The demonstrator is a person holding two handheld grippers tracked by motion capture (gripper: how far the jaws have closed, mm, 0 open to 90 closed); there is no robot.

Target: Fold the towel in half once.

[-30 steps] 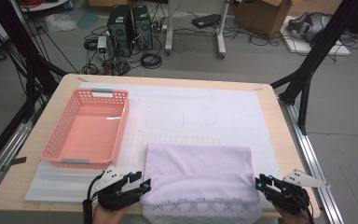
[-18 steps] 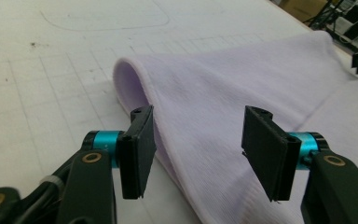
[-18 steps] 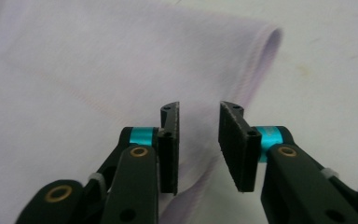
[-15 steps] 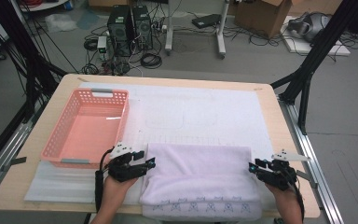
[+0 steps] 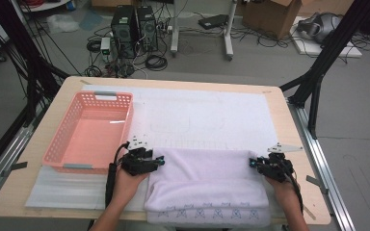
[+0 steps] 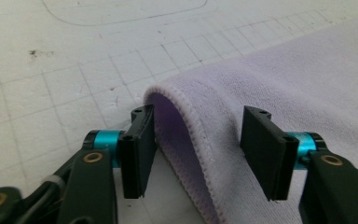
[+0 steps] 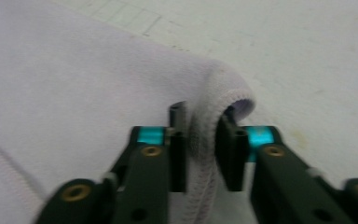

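A lilac towel (image 5: 207,185) is lying folded on the near part of the wooden surface (image 5: 289,125), over a white mat (image 5: 207,115). The left tongs (image 5: 160,162) are sitting at the towel's far left corner and the right tongs (image 5: 251,163) at its far right corner, each carried by a hand coming in from the bottom. A pink basket (image 5: 89,132) is standing just left of the left tongs.
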